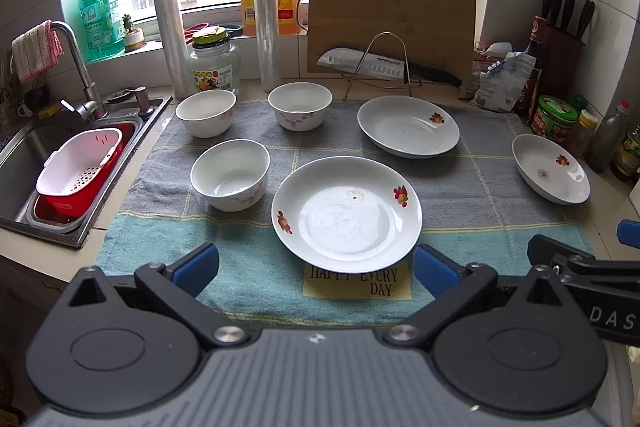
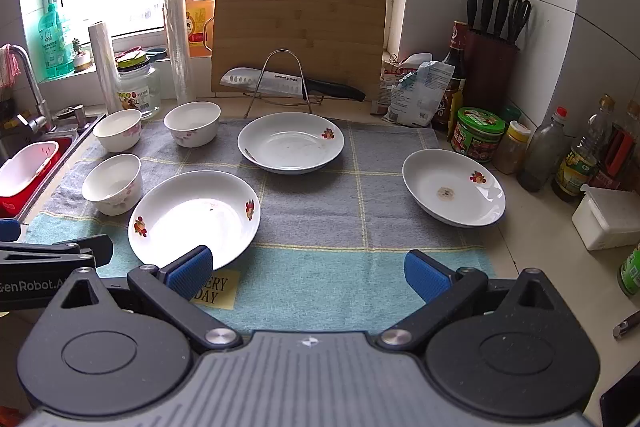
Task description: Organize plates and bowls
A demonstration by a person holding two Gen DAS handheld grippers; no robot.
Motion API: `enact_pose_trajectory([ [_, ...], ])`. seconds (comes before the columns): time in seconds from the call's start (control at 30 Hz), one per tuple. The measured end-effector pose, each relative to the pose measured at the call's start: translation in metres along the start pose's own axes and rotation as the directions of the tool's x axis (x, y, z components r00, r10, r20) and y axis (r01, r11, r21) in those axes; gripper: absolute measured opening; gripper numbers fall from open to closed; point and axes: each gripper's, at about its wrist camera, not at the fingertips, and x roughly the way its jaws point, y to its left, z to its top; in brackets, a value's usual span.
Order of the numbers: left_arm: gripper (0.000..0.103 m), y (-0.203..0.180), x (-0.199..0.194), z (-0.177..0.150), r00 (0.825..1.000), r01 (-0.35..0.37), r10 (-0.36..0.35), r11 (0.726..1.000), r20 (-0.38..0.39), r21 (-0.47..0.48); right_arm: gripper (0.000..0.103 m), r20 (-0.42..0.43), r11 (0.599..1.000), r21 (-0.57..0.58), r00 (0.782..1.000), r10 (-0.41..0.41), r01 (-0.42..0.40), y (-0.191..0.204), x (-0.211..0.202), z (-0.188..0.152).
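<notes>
Three white bowls and three white flowered plates are spread on a grey and teal cloth (image 1: 460, 187). The near bowl (image 1: 230, 174) sits left of the near plate (image 1: 347, 208); two more bowls (image 1: 206, 113) (image 1: 300, 105) stand behind them. A second plate (image 1: 408, 126) lies at the back, a third plate (image 1: 551, 169) (image 2: 453, 182) at the cloth's right edge. My left gripper (image 1: 316, 267) hangs open just before the near plate, nothing between its fingers. My right gripper (image 2: 308, 271) is open over the teal strip, right of that near plate (image 2: 194, 217).
A sink (image 1: 28, 155) with a red and white strainer basket (image 1: 80, 169) lies left. A cutting board (image 1: 392, 15), a knife on a wire rack (image 1: 384, 65), film rolls and a jar (image 1: 214, 65) line the back. Sauce bottles, a knife block (image 2: 494, 65) and a white box (image 2: 608, 219) crowd the right.
</notes>
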Motion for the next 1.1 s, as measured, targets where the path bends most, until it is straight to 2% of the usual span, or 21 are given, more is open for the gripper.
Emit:
enact_pose_trajectory([
  [1.1,0.102,-0.0006,-0.0040,0.0043,1.000,-0.005,0.005,1.000,0.003,-0.001,0.103,0.016,1.000,0.001,1.000,0.001,-0.001,-0.0008,-0.0010,0.0013],
])
